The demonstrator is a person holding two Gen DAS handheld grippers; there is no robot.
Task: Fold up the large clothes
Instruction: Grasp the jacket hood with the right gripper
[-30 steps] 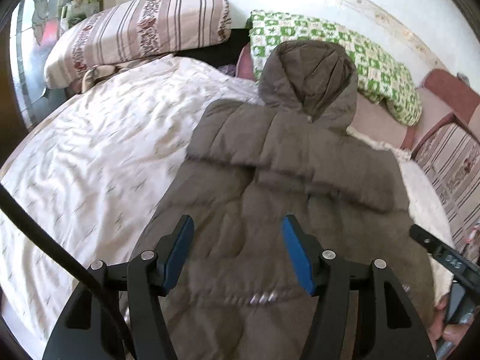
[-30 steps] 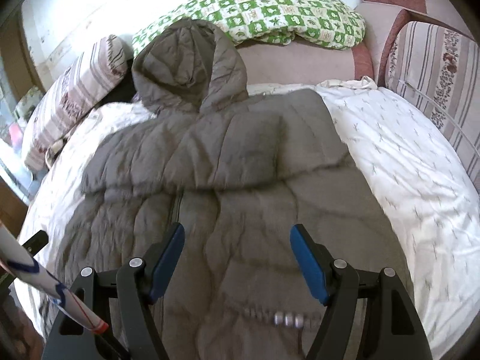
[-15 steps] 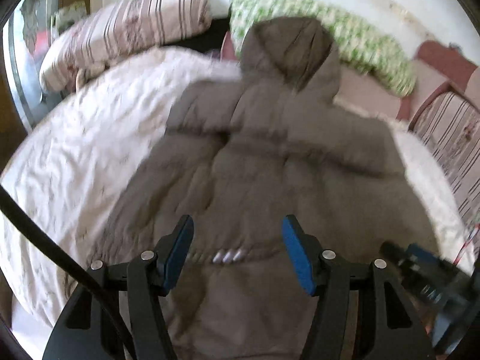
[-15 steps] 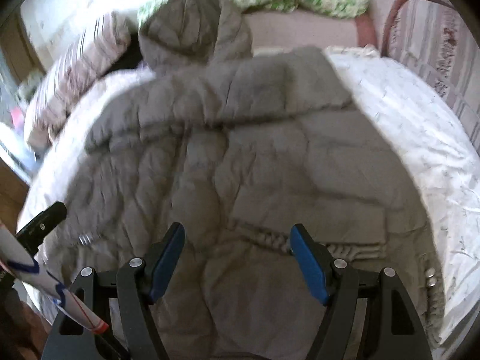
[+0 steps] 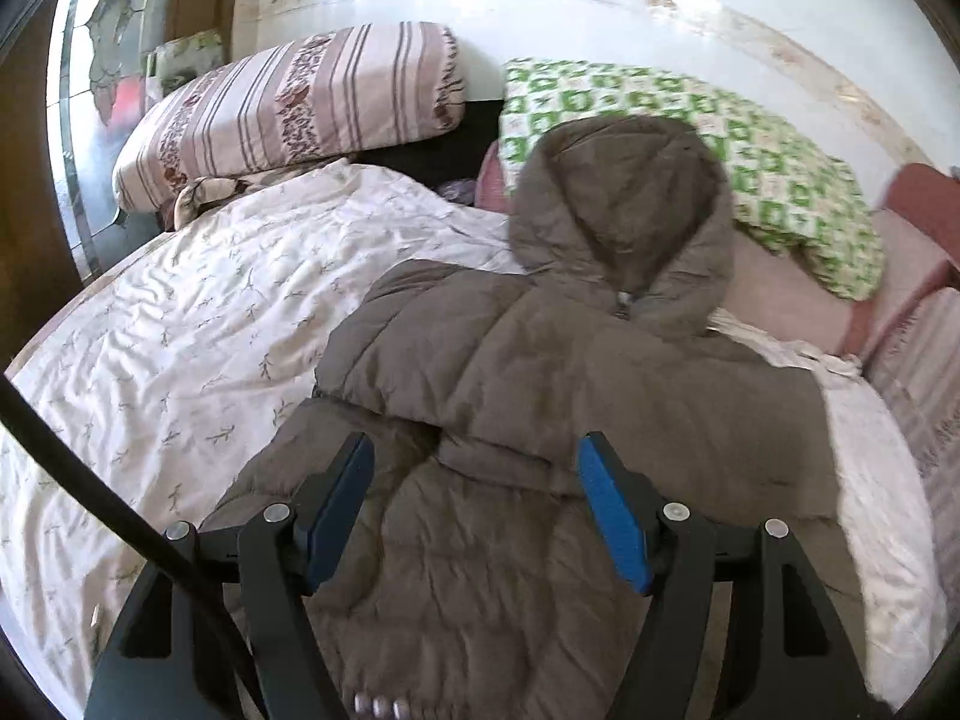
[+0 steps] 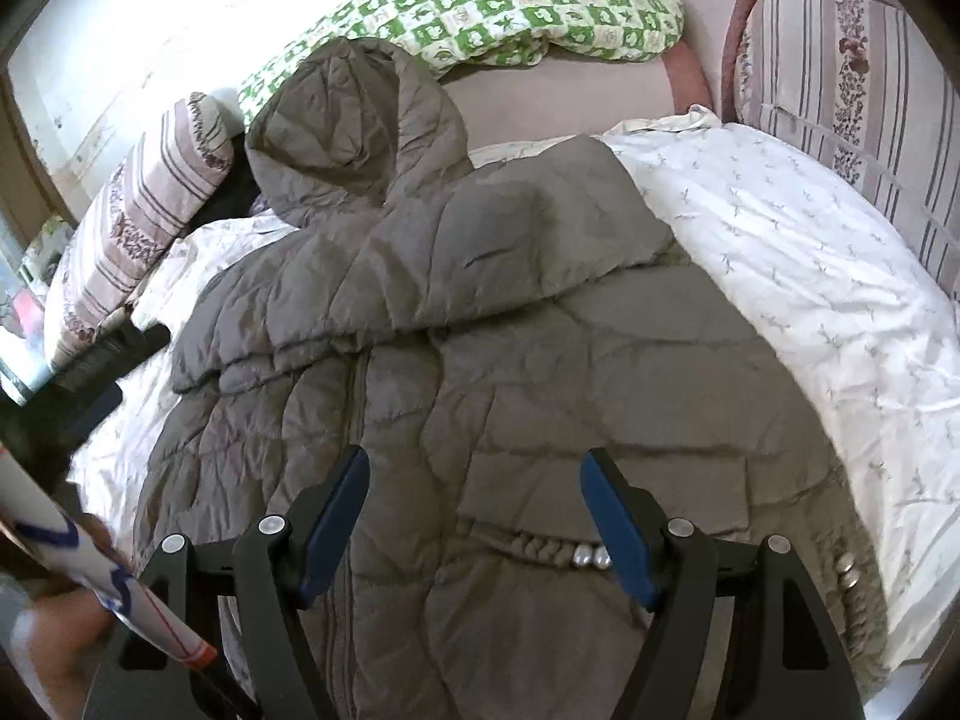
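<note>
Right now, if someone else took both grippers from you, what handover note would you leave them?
Left gripper: open, holding nothing, above the jacket's lower half.
Right gripper: open, holding nothing, above the hem area.
Jacket: grey hooded puffer, lying front-up on the white quilt, hood toward the green checked pillow.
Done: both sleeves appear folded across the chest.
Left: likely fold the hem up toward the shoulders, and tuck the hood.
</note>
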